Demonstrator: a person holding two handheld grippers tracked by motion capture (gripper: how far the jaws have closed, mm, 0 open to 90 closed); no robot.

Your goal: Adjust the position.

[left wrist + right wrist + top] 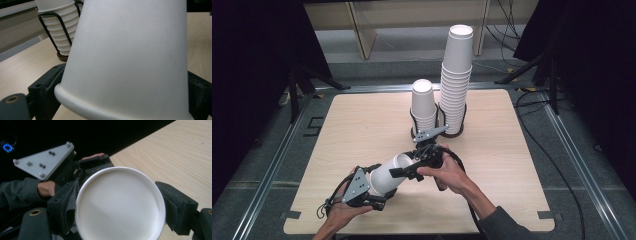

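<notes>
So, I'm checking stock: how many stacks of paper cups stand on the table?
2, both at the table's far middle: a short stack and, right of it, a tall stack. One single cup is apart, nearer the front edge.

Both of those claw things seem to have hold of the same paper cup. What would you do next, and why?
Probably ease the right gripper open. The left gripper clamps the paper cup near its rim, so it looks handed over.
</notes>
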